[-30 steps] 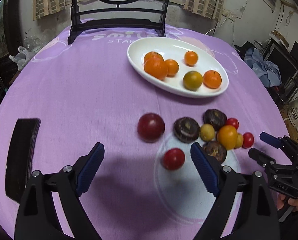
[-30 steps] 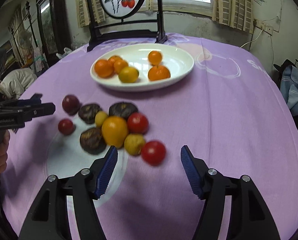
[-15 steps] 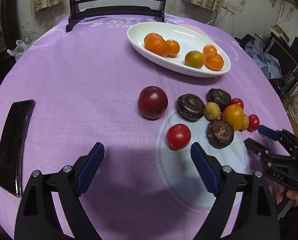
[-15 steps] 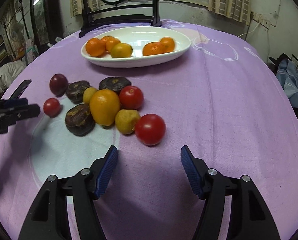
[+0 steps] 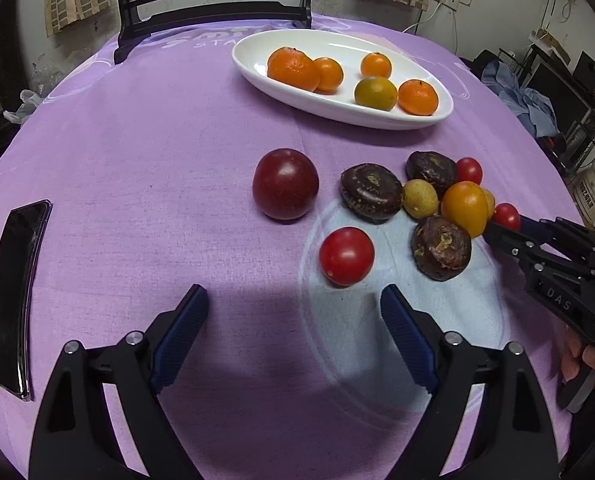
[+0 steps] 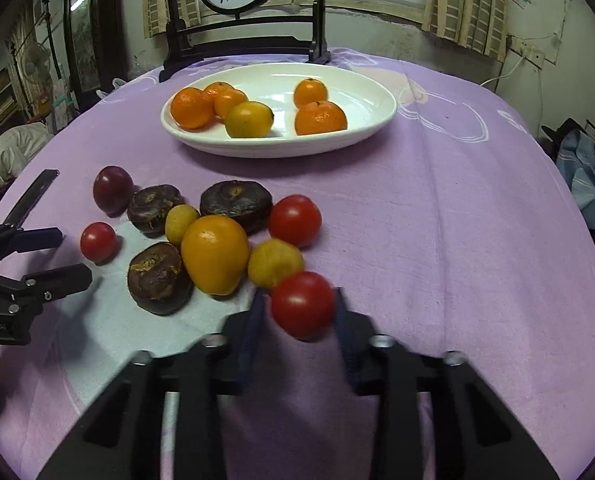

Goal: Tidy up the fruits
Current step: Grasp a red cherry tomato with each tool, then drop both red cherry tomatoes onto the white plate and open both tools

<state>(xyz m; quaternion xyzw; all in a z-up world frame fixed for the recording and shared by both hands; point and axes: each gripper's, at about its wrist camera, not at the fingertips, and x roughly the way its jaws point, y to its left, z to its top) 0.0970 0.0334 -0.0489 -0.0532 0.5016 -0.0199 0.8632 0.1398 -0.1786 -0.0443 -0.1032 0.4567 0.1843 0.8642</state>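
Note:
A white oval plate [image 5: 257,68] [image 6: 377,120] at the far side holds several oranges [image 5: 293,68]. Loose fruit lies on the purple cloth: a dark red plum [image 5: 285,184], red tomatoes, dark brown fruits [image 5: 371,192], small yellow fruits and an orange fruit [image 6: 215,254]. My left gripper [image 5: 293,316] is open, with a red tomato [image 5: 346,255] just ahead of its right finger. My right gripper [image 6: 299,312] is shut on another red tomato [image 6: 303,304] at the near edge of the pile; it also shows in the left wrist view [image 5: 506,216].
A black phone [image 5: 13,292] lies on the cloth at the left. A dark wooden stand [image 6: 241,40] rises behind the plate. The round table's edge curves away on the right, with clutter beyond.
My right gripper moved forward and closed on the nearest red tomato. My left gripper moved a little closer to the fruit and stayed open.

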